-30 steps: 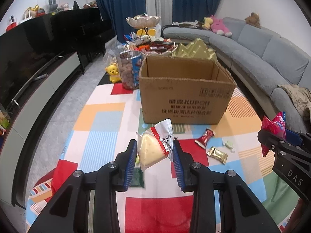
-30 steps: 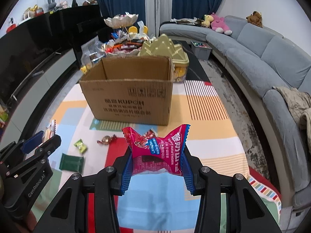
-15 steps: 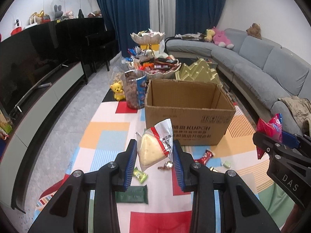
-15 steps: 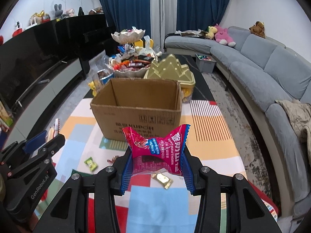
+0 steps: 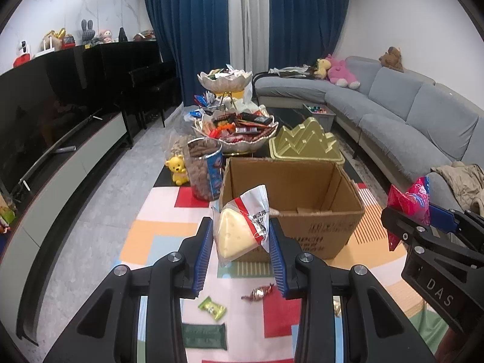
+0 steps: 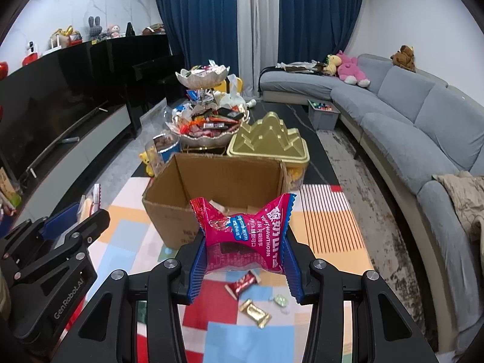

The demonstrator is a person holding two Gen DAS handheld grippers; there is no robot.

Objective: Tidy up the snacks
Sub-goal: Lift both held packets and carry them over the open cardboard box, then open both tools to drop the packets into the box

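"hawthorn" on pink snack bag [image 6: 246,237]; "das" on right tongs [image 5: 435,242]; "genrobot.ai" on left tongs [image 6: 57,242].

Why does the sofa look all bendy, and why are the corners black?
Both wrist views use fisheye lenses: the left view bows the sofa and TV cabinet; the right view bends the sofa too; the round lens leaves corners black.

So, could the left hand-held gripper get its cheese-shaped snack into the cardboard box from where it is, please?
Probably yes. The left hand-held gripper holds the cheese-shaped snack just short of the cardboard box, whose top is open with nothing between them; the right hand-held gripper is off to the side.
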